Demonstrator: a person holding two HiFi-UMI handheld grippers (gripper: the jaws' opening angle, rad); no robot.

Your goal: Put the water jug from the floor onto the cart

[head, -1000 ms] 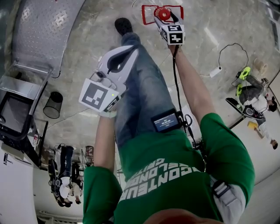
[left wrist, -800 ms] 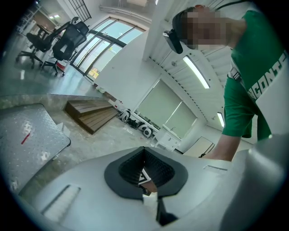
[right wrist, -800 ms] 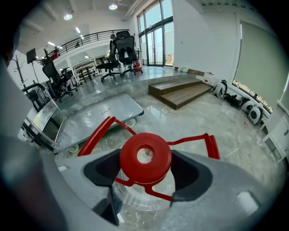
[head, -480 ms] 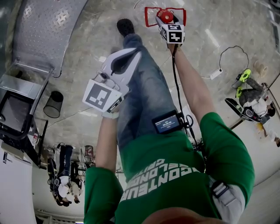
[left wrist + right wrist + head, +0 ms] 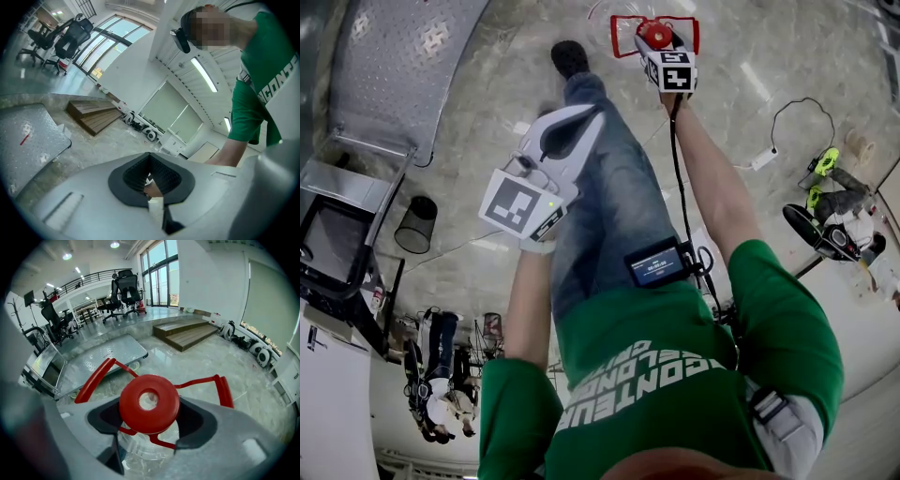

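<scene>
Against the cart (image 5: 389,66), fixed at far left, the water jug (image 5: 140,448) has edged slightly rightward with the right gripper (image 5: 660,45), whose jaws clasp its neck under the red cap (image 5: 149,404). That cart lies leftward of the jug, well apart, nearer the left gripper (image 5: 581,117), closed and empty.

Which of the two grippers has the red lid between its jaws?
The right gripper: the water jug has its red lid between those jaws. The left gripper is away from the jug, jaws together on nothing.
</scene>
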